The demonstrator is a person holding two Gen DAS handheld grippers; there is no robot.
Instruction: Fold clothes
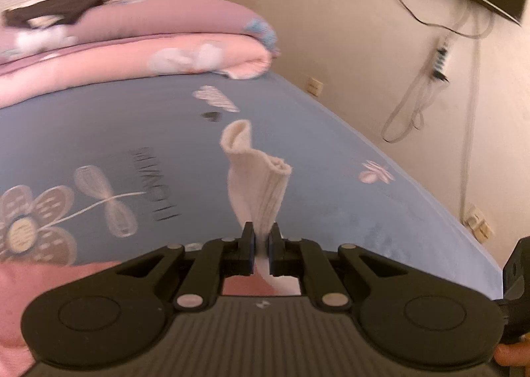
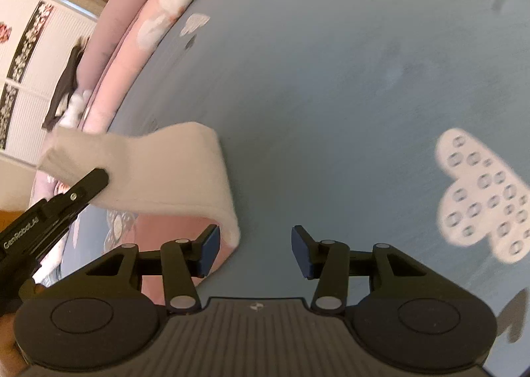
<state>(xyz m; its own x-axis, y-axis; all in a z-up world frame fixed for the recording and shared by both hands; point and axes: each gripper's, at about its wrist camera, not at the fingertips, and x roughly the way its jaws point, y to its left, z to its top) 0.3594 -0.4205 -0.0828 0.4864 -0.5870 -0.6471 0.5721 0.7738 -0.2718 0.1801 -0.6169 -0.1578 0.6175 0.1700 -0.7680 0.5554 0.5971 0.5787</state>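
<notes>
My left gripper point(image 1: 261, 238) is shut on a white sock point(image 1: 261, 178), which sticks out forward from the jaws, twisted, above the blue bed sheet point(image 1: 99, 132). In the right wrist view the same sock point(image 2: 159, 171) hangs bent in the air at left, pinched by the left gripper point(image 2: 99, 178). My right gripper point(image 2: 255, 251) is open and empty; its left finger is just below the sock's drooping end, above the sheet point(image 2: 331, 95).
Folded pink quilts point(image 1: 149, 45) lie at the far end of the bed, with dark clothing point(image 1: 56, 9) on top. The bed's right edge borders a wall with cables and sockets point(image 1: 430, 79). A pink cloth point(image 1: 33, 294) lies near left.
</notes>
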